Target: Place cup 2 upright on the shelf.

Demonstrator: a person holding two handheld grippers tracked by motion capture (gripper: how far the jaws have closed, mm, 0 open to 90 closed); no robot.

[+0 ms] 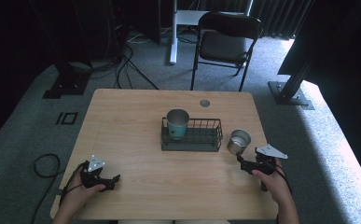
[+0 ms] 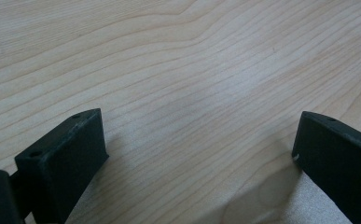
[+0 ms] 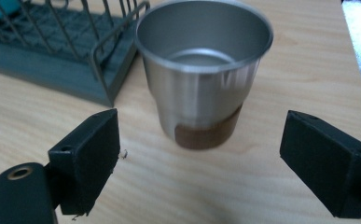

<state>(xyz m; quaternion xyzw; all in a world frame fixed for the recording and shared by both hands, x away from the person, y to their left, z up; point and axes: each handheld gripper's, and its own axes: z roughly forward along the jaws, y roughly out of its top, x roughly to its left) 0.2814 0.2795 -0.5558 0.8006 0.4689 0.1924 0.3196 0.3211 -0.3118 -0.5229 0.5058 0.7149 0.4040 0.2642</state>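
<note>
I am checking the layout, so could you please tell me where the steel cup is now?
In the high view the steel cup stands upright on the table's right side, just right of the wire basket, ahead of the right gripper.

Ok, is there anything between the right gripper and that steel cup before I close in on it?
Nothing visible does. In the right gripper view the steel cup stands upright just ahead of the open right gripper, with bare table between them. The wire rack sits off to the cup's side, outside the approach line.

Grey carpet [image 1: 29,121], black folding chair [image 1: 225,42]
</note>
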